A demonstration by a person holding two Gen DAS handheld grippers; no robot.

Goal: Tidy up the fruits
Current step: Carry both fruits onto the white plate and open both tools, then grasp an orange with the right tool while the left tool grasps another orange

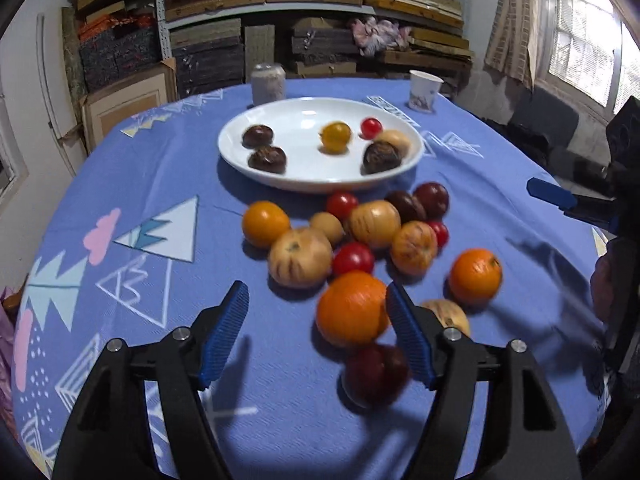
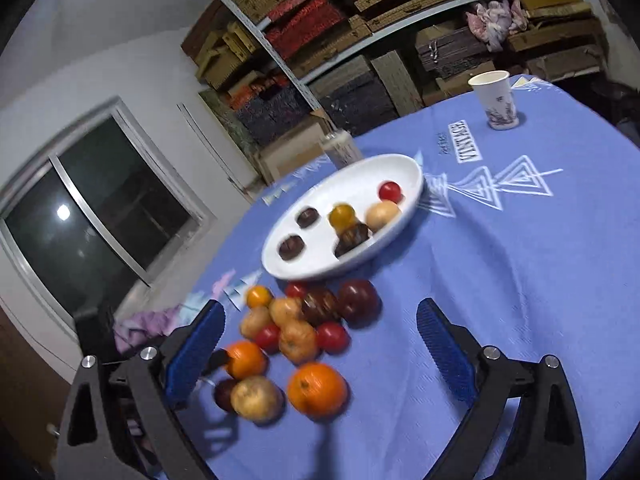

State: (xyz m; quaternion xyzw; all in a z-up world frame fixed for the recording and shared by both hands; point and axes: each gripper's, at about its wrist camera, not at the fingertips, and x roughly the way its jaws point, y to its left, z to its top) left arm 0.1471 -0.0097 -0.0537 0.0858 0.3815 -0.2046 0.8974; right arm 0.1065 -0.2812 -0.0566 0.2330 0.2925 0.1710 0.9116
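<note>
Left gripper [image 1: 318, 330] wide open by the near orange [image 1: 351, 308], right gripper [image 2: 320, 344] open too; six on the plate [image 1: 256, 168], pile [image 1: 360, 236] still waiting

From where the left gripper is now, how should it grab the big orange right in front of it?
Grip the orange across its widest middle, coming straight ahead and down. It is round, so off-centre pads would slip. The left gripper is open; a dark fruit lies close in front and a tan one to the right.
</note>
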